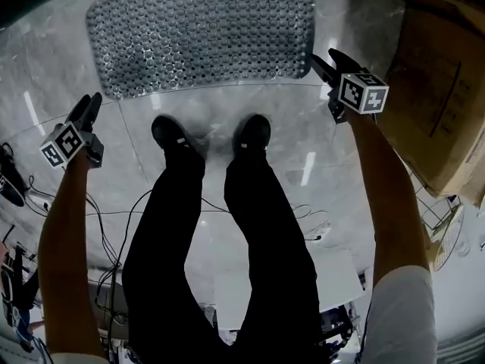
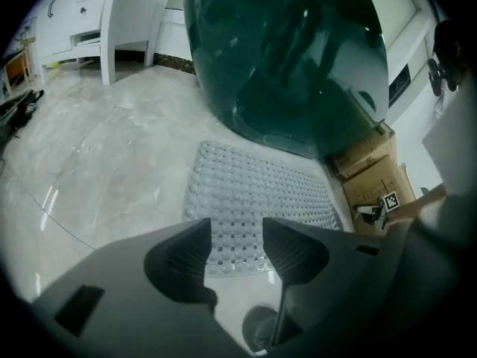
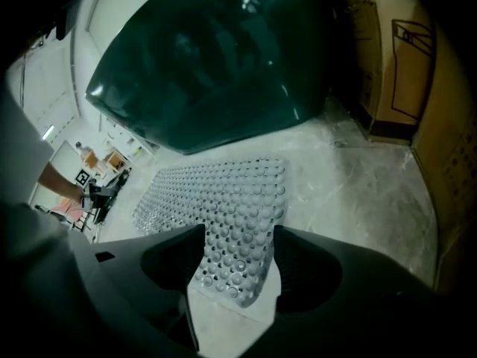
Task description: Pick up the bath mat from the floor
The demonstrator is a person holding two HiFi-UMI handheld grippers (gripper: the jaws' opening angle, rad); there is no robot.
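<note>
While the bath mat (image 1: 201, 32) is cut off at top, left gripper (image 1: 87, 103) and right gripper (image 1: 324, 58) gape empty.

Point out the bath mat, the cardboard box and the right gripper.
bath mat (image 1: 201, 32): head view, middle of its bubbled surface.
cardboard box (image 1: 443, 89): head view, on its broad brown face.
right gripper (image 1: 322, 54): head view, midway between its open fingertips.

I log head camera steeply down; gripper cameras lower (closer in), angled down from either side; all share bath mat (image 1: 201, 29).
</note>
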